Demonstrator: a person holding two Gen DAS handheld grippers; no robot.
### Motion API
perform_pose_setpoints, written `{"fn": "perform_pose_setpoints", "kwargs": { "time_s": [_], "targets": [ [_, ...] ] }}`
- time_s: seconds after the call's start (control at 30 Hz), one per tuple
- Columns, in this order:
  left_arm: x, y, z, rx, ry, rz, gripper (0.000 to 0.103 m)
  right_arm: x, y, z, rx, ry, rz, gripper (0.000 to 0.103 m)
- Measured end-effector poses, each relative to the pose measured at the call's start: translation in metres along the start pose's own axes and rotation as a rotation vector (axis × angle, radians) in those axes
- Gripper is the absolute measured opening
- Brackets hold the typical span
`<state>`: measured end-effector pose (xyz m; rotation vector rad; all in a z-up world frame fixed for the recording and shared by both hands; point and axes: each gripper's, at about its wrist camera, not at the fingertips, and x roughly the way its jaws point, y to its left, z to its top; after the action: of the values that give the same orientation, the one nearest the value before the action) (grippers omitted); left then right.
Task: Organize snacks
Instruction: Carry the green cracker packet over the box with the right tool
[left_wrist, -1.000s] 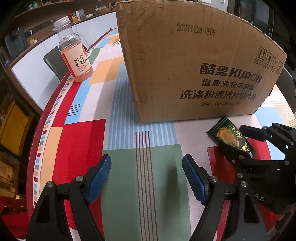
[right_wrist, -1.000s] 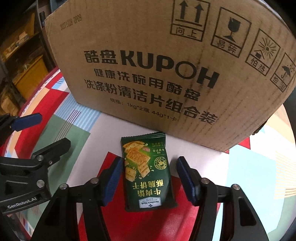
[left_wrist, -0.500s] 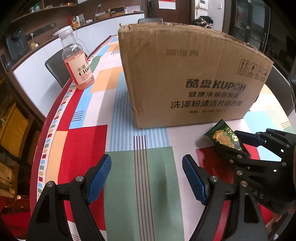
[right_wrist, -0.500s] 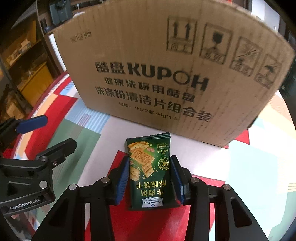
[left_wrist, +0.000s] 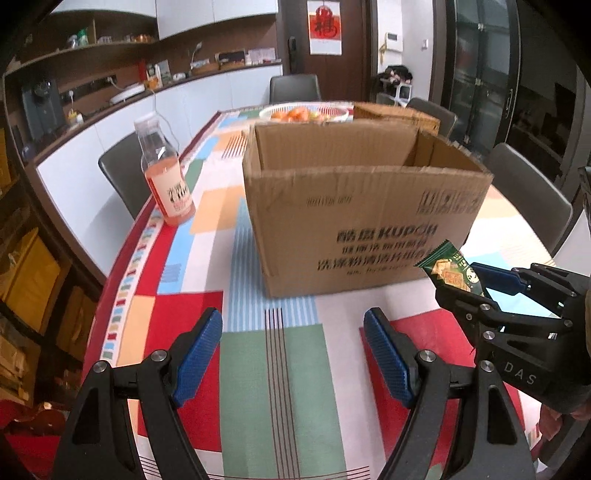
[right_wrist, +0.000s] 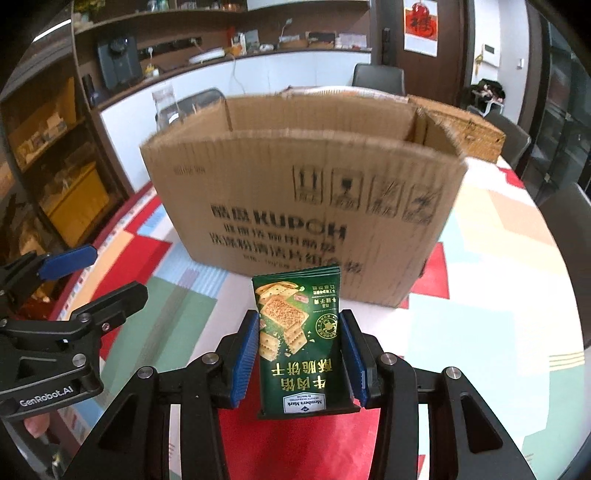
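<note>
Right tool (right_wrist: 299, 354) grips cracker packet (right_wrist: 299, 332) aloft.

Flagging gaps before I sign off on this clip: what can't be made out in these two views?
- Cardboard box floor: hidden by its front wall in both views, so contents unknown.
- Box print: motion-blurred in the right wrist view.
- Pink drink bottle: label blurred in the left wrist view; mostly behind the box in the right.
- Green cracker packet: lower end hidden by the right gripper.
- Fruit basket: partly hidden behind the box.

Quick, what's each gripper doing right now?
Left gripper: open, holding nothing.
Right gripper: shut on the green cracker packet.
</note>
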<state>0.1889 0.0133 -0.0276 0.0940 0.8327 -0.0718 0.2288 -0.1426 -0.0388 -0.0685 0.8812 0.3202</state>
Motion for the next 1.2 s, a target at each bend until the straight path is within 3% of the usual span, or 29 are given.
{"fn": "perform_pose_setpoints", "kwargs": {
  "time_s": [0.57, 0.93, 1.2],
  "targets": [
    [-0.054, 0.003, 0.047, 0.012, -0.208, 0.007, 0.081, -0.058, 0.003, 0.046, -0.006, -0.217, 0.009, 0.044],
    [-0.041, 0.011, 0.076, 0.012, -0.244, 0.023, 0.081, -0.053, 0.001, 0.082, -0.023, -0.271, -0.025, 0.044],
    [-0.023, 0.016, 0.1, 0.029, -0.229, 0.037, 0.084, -0.033, -0.005, 0.109, -0.027, -0.259, -0.052, 0.044]
  ]
}}
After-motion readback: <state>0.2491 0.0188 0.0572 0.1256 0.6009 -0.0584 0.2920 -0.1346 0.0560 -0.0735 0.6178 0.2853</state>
